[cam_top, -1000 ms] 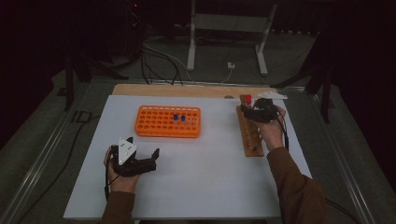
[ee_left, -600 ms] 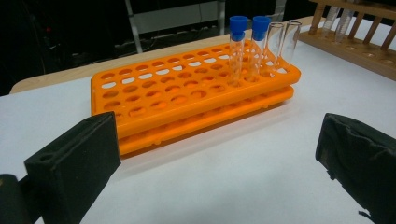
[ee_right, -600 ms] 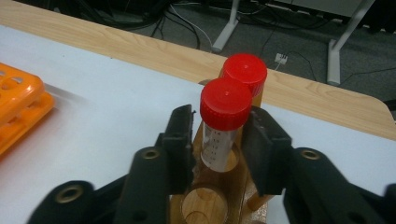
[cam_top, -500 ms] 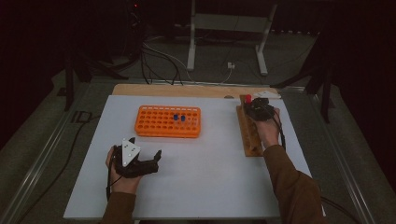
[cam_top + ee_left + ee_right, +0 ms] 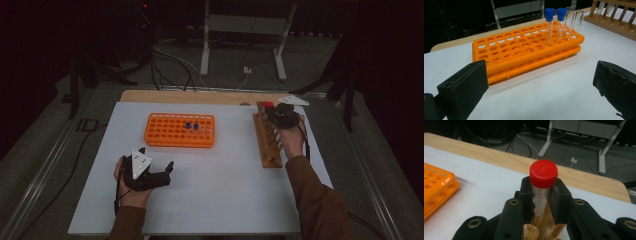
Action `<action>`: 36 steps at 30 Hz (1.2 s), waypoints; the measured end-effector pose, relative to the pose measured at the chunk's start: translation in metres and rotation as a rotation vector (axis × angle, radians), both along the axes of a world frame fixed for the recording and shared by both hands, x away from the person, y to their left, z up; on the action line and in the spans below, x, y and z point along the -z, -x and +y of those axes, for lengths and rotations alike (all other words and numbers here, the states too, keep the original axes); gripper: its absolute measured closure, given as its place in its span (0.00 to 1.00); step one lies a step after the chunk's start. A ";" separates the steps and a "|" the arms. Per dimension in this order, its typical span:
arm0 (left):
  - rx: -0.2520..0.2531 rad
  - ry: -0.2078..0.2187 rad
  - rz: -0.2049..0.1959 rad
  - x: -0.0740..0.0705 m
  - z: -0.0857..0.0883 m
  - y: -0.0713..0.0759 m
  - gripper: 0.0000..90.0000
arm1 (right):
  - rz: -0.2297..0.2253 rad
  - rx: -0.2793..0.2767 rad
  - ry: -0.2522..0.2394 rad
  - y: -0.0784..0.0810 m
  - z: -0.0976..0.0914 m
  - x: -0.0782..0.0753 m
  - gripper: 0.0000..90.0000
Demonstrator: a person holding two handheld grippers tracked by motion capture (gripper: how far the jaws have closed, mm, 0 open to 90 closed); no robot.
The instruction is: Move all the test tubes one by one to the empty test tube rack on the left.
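Observation:
A clear tube with a red cap [image 5: 543,173] stands upright at the far end of the wooden rack [image 5: 266,142]. My right gripper [image 5: 541,195] is shut on it, both pads pressing the tube's sides just under the cap. From above, the right gripper [image 5: 280,116] sits over the rack's far end, with the red cap [image 5: 268,105] at its tip. My left gripper [image 5: 156,156] rests open near the table's front left, with nothing between its jaws. It faces the orange rack [image 5: 524,50], which holds two blue-capped tubes [image 5: 549,15] and two uncapped clear tubes [image 5: 574,20].
The orange rack [image 5: 181,130] lies at the middle left of the white table [image 5: 225,190]. A wooden strip [image 5: 200,96] borders the far edge. Behind the table stand a metal stand [image 5: 240,30] and floor cables. Bare table lies between the two racks.
The right hand has edged a little toward the far end of the wooden rack and settled on the red-capped tube. The left hand has stayed put.

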State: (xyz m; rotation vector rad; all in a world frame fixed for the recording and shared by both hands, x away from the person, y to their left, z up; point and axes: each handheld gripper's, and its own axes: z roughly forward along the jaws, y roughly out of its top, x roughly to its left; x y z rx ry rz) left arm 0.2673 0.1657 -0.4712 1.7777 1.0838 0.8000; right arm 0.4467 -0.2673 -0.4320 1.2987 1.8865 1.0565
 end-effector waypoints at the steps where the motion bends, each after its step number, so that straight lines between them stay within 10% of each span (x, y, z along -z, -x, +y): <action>1: 0.000 0.000 -0.001 0.000 0.000 0.000 0.00 | -0.009 -0.001 -0.001 0.001 0.000 -0.002 0.83; 17: 0.008 -0.011 0.003 0.000 -0.004 0.000 0.00 | -0.115 -0.048 -0.025 0.024 -0.003 -0.038 0.84; 36: 0.020 -0.006 0.003 0.000 -0.007 0.001 0.01 | -0.090 -0.191 -0.063 0.057 0.023 -0.033 0.83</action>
